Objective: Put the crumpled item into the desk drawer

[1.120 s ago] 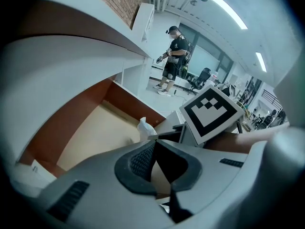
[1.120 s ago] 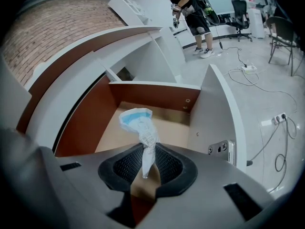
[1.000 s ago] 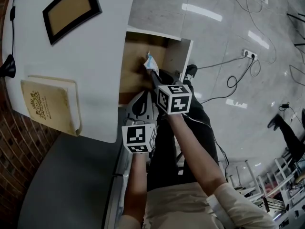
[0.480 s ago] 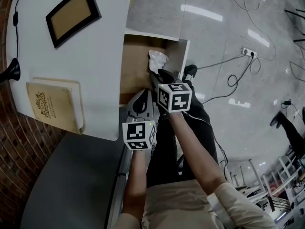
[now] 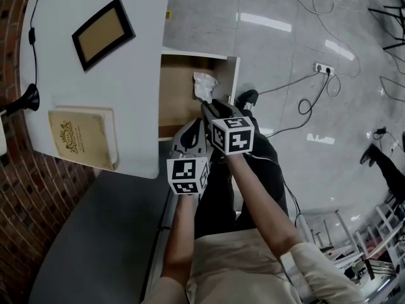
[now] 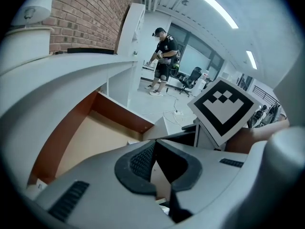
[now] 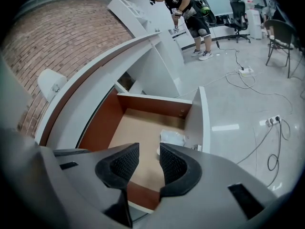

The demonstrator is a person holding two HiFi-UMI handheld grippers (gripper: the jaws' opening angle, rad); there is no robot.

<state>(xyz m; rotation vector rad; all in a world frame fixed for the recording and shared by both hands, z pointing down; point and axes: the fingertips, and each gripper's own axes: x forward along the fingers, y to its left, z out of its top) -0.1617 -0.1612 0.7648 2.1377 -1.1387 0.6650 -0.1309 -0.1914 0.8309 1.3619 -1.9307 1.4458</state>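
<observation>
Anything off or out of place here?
Nothing spilled or damaged. The drawer stands open with the crumpled item lying loose inside, by its side wall. The picture frame lies skewed to the edge of the desk.

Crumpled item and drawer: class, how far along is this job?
Done: the crumpled item lies on the floor of the open drawer, close to its white wall. In hand: nothing. The right tool is open and empty over the drawer's near edge, and the left tool is shut and empty. Left: probably only drawing the tools back; the drawer stands open.
</observation>
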